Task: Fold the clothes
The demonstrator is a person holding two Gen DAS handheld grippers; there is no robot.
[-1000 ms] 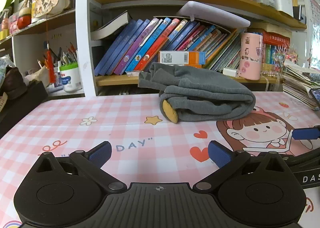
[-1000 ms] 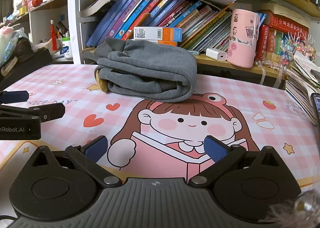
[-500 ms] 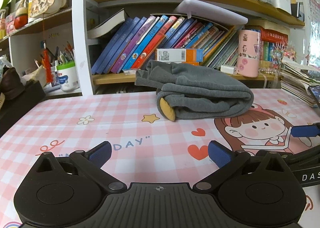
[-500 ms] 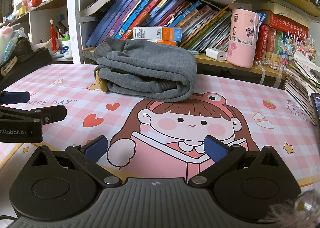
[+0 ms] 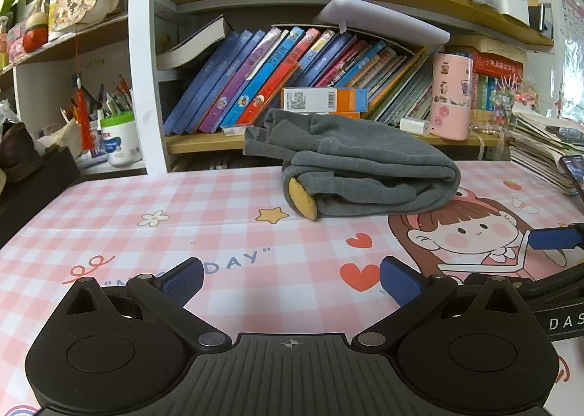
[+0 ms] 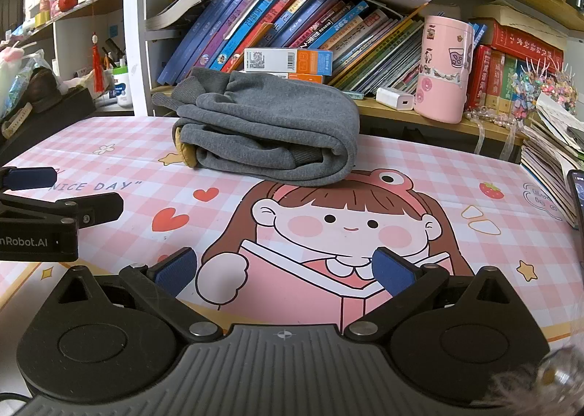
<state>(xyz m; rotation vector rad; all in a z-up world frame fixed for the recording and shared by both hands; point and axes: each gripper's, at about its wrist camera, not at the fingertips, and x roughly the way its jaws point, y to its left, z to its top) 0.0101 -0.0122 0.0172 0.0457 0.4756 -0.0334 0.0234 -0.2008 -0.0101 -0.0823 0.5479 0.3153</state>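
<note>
A grey garment (image 5: 365,171) (image 6: 270,127) lies folded into a thick bundle at the back of the pink checked table mat (image 5: 182,219), with a yellow patch (image 5: 302,199) showing at its left end. My left gripper (image 5: 291,279) is open, low over the mat, well short of the bundle and holding nothing. My right gripper (image 6: 284,272) is open over the cartoon girl print (image 6: 343,226), also empty and clear of the cloth. Each gripper shows at the edge of the other's view: a blue pad (image 5: 553,238) of the right one and the left one's black body (image 6: 40,233).
A bookshelf with slanted books (image 5: 277,73) and a pink cup (image 5: 452,96) stands right behind the garment. A stack of papers (image 5: 540,157) and a phone (image 6: 577,193) sit at the right edge. A dark box (image 5: 33,178) flanks the left side.
The left gripper's view has shifted slightly, with the garment sitting a touch higher and further left in frame. The right gripper has stayed still. Both remain open.
</note>
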